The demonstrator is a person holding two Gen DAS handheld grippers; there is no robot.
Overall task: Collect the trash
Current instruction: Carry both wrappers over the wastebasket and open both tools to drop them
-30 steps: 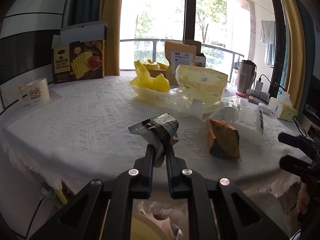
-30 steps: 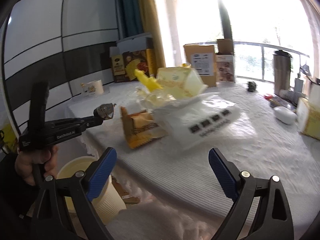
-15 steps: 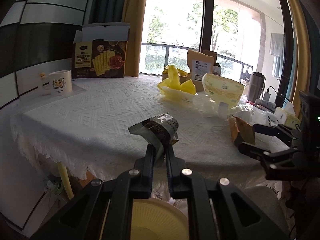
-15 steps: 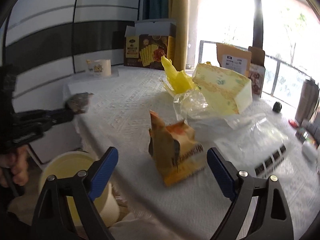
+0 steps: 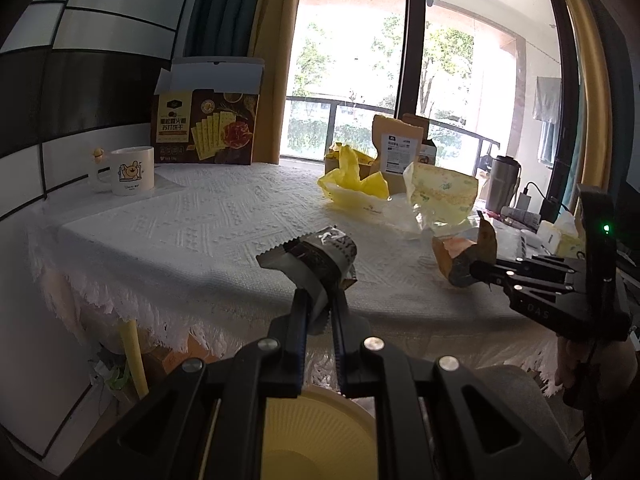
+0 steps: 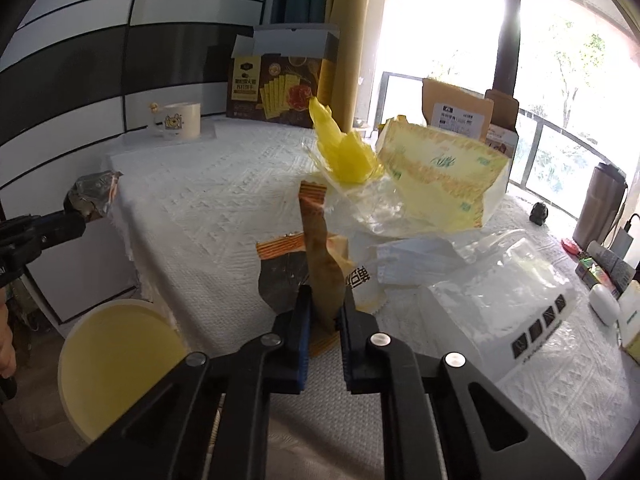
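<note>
Left hand-held gripper clamps silver wrapper | right hand-held gripper just closed, pinching orange snack bag

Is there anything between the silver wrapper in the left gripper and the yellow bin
Nothing visible. The silver wrapper is held past the table's edge, and the open yellow bin sits on the floor below it, uncovered.

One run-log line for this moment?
left tool: shut on silver wrapper | right tool: just closed on orange snack bag | yellow bin: below table edge
</note>
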